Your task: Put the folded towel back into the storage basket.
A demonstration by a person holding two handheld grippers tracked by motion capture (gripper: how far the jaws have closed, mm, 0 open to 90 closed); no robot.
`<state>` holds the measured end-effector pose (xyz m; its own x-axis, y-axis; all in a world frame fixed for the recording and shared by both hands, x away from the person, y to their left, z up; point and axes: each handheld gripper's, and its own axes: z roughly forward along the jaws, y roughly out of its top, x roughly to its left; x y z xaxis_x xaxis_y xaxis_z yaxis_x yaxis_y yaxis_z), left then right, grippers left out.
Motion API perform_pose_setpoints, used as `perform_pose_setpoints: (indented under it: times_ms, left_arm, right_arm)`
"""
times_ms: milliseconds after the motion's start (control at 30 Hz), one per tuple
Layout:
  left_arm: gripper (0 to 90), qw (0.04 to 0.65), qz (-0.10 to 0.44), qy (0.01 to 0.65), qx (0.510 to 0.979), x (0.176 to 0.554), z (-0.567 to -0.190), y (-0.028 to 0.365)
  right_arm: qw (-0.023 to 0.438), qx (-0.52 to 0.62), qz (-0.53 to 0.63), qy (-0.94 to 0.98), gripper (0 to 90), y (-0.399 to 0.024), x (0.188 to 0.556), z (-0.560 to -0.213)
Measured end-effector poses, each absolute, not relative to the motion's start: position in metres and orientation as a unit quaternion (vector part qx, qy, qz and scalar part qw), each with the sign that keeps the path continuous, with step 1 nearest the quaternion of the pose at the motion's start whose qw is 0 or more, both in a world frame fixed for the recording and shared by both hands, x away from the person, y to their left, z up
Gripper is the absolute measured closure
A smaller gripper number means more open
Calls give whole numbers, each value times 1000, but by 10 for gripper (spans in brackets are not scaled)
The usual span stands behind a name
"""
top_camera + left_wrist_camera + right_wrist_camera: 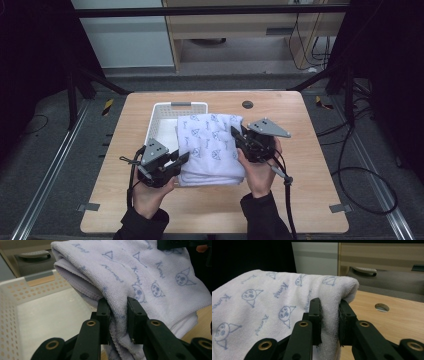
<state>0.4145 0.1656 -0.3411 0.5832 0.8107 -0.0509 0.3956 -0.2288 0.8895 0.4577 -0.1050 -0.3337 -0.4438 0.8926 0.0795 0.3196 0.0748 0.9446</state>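
Note:
A folded white towel printed with small blue cartoon faces is held up between both hands, its far end over a white perforated basket. My left gripper is shut on the towel's near left edge, and the cloth bunches between its pads. My right gripper is shut on the right edge of the towel, pinching a thick fold between its pads.
The basket is bare inside and stands at the back left of the wooden table. A round cable hole sits near the table's far edge. Black frame bars and cables surround the table.

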Motion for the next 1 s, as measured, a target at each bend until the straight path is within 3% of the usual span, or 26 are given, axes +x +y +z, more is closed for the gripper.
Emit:
perform_pose_setpoints:
  times_ms: [1000]
  left_arm:
    - [734,481,247,453,708,440,-335,217]
  right_arm:
    - [301,422,512,685,761,-40,494,-319]
